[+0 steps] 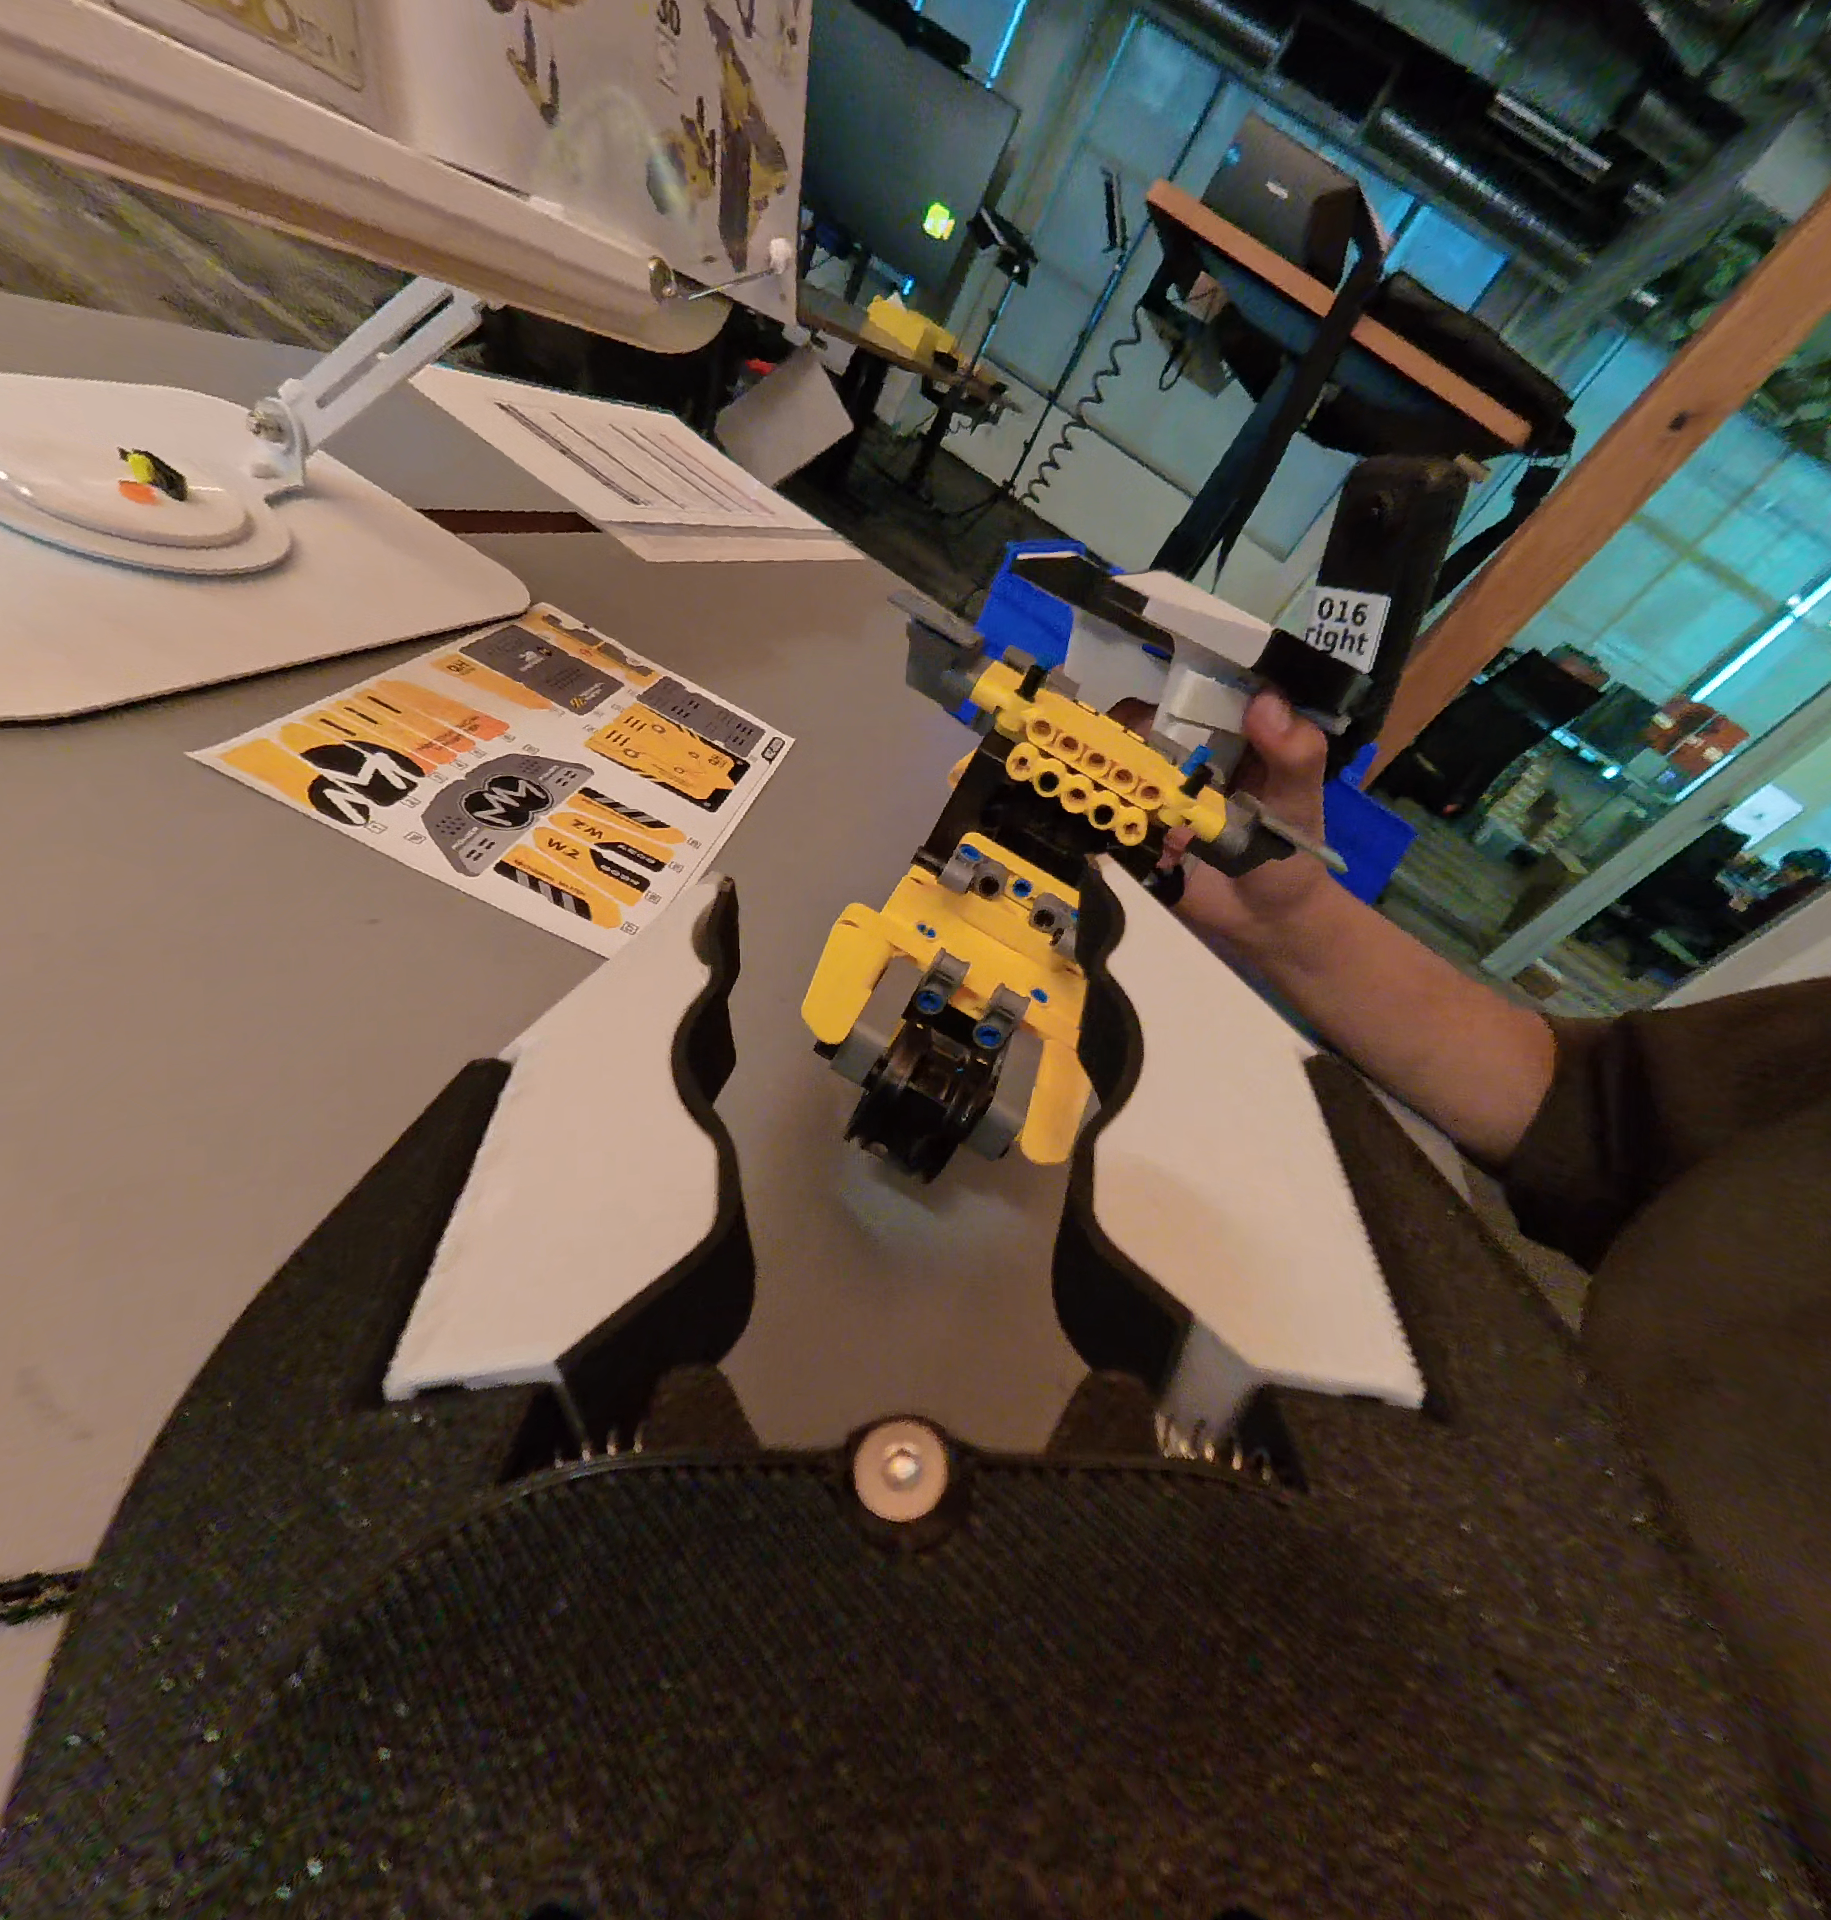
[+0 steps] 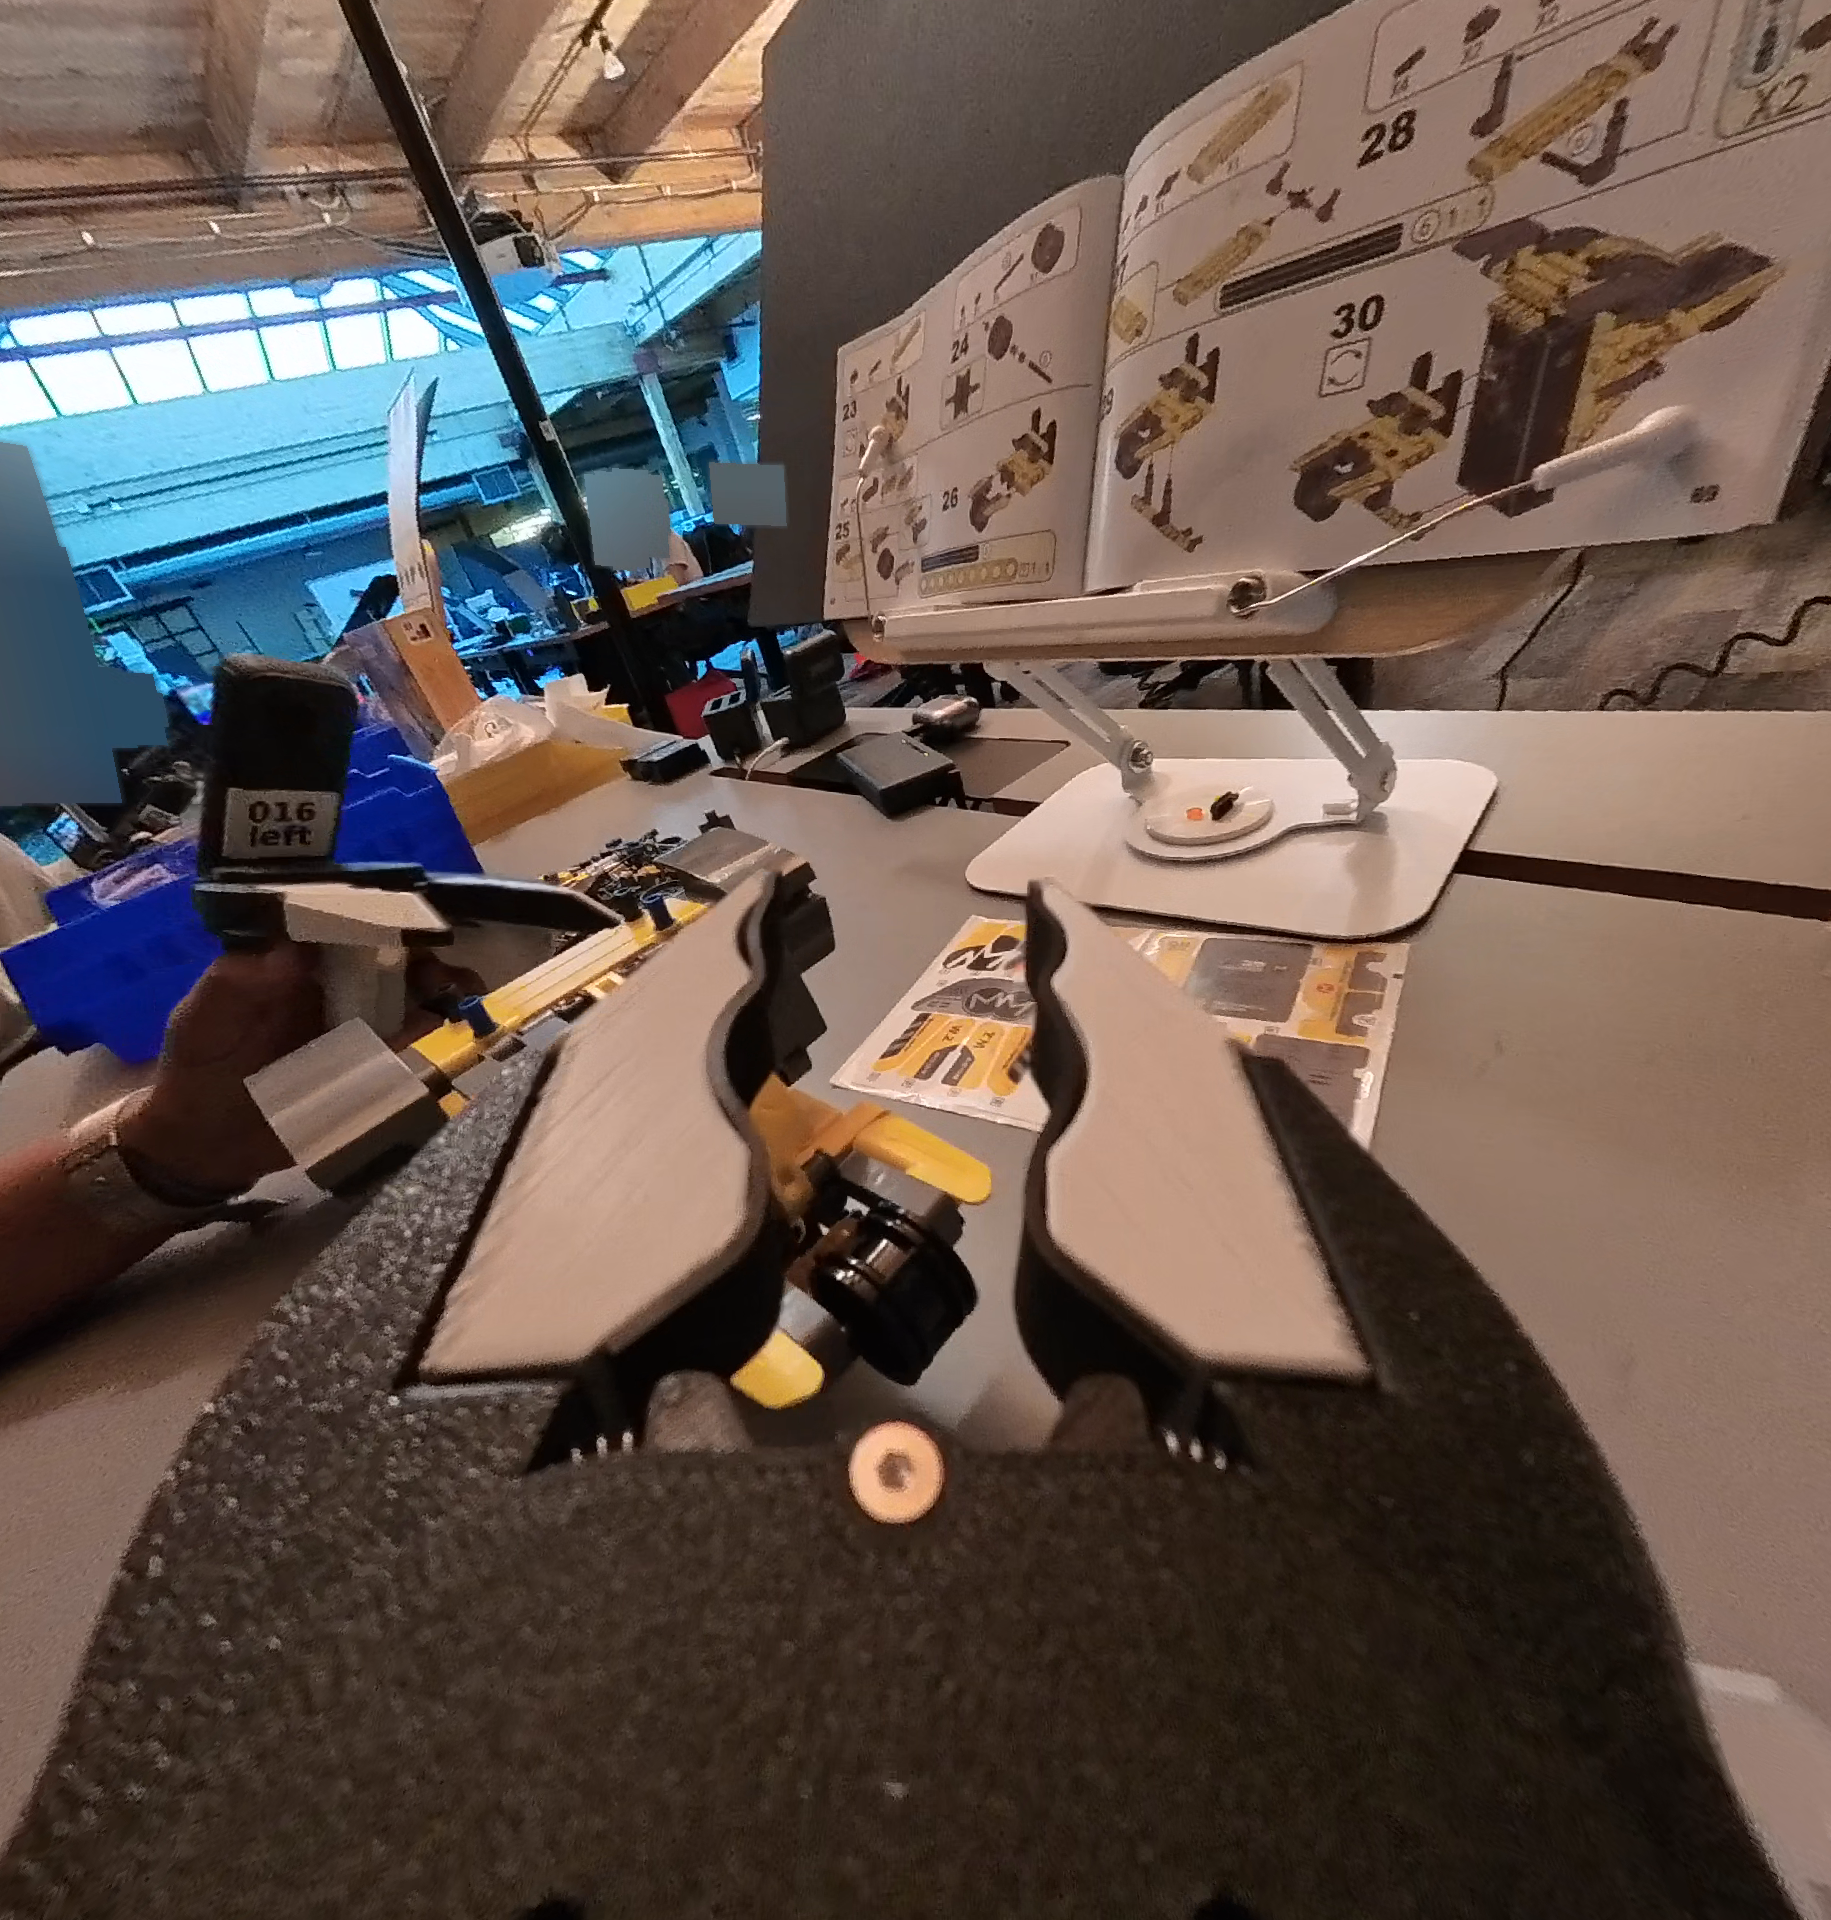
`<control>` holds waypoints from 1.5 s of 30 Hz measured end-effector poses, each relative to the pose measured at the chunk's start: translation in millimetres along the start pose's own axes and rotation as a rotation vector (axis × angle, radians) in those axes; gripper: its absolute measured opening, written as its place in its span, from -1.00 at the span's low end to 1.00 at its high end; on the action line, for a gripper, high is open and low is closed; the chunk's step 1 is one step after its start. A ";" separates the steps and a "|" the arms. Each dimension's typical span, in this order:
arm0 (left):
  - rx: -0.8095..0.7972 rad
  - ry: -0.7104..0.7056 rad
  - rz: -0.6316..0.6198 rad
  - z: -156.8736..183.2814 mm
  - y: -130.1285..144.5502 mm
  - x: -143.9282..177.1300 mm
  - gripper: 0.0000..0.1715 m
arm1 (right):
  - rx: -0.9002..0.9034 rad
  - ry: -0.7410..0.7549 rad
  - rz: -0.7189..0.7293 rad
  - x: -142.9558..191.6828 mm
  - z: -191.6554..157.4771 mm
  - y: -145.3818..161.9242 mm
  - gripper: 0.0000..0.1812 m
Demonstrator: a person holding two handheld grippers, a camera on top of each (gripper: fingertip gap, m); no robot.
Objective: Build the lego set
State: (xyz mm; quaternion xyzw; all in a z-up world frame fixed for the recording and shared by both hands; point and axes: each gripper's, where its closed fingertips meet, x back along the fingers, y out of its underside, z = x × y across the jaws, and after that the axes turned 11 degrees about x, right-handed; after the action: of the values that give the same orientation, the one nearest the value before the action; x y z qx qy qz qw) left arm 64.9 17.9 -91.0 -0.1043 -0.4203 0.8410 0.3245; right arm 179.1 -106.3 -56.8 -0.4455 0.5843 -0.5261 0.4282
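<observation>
Glossy plastic brick model (image 1: 952, 966), matt grey table (image 1: 215, 1039), glossy paper sticker sheet (image 1: 495, 769).

— What sort of room is this?

— A big open workshop. The ceiling (image 2: 163, 94) has bare wooden beams, and a long band of skylights (image 2: 215, 353) glows blue-white beneath it.

— Any furniture?

— A wide grey table (image 2: 1617, 1195) fills the foreground. Farther off stands a raised desk (image 1: 1337, 312) with a wooden top on black legs, and a slanting wooden post (image 1: 1638, 457) crosses before glass partitions (image 1: 1721, 582).

— And the floor?

— Grey patterned carpet (image 1: 163, 239), dimly lit.
</observation>
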 end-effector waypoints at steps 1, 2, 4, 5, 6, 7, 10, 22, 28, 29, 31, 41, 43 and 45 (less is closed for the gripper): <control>0.017 0.012 0.006 0.0 -0.4 0.2 -0.28 | 0.005 0.007 0.000 0.6 1.3 -0.5 -0.49; 0.029 0.019 0.012 -0.2 -1.0 0.1 -0.28 | 0.004 0.014 0.001 1.2 2.8 -1.3 -0.50; 0.008 0.000 0.005 -3.5 0.7 -0.4 -0.28 | -0.019 0.022 0.005 2.1 6.1 -1.7 -0.52; -0.018 -0.028 -0.006 -7.6 2.9 -0.9 -0.28 | -0.043 0.017 0.009 2.4 7.1 -1.3 -0.52; -0.043 -0.053 -0.019 -11.6 5.5 -1.5 -0.28 | -0.064 0.010 0.012 2.6 7.9 -0.8 -0.51; -0.058 -0.065 -0.028 -13.7 7.5 -2.3 -0.28 | -0.072 0.010 0.008 2.4 9.3 0.6 -0.51; -0.039 -0.029 -0.027 -9.2 9.4 -5.3 -0.28 | -0.038 0.023 -0.031 0.6 12.3 8.2 -0.51; -0.012 0.044 -0.017 0.3 11.6 -9.6 -0.28 | 0.035 0.008 -0.084 -6.1 4.0 23.4 -0.53; -0.019 0.039 -0.018 0.2 11.8 -10.2 -0.25 | 0.002 0.007 -0.076 -5.3 6.5 22.5 -0.53; -0.022 0.036 -0.021 0.1 12.3 -10.6 -0.25 | 0.010 0.034 -0.103 -5.8 9.9 26.5 -0.53; -0.034 0.030 -0.030 0.7 13.9 -11.7 -0.24 | 0.048 0.058 -0.146 -7.7 10.9 33.1 -0.54; -0.088 -0.023 -0.020 -1.1 13.5 -13.9 0.04 | 0.081 0.042 -0.116 -9.3 1.3 25.3 -0.54; -0.090 -0.013 -0.016 0.1 12.8 -13.3 0.08 | 0.057 0.026 -0.096 -8.9 -1.5 21.5 -0.54; -0.123 0.026 0.011 7.7 10.0 -11.5 0.28 | 0.010 -0.003 -0.069 -9.1 -6.8 17.0 -0.54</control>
State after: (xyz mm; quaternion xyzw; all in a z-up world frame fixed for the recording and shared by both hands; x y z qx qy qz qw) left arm 65.6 1.3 -95.1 -0.1375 -0.4663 0.8138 0.3183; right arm 173.5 -95.0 -72.9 -0.4643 0.5653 -0.5427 0.4128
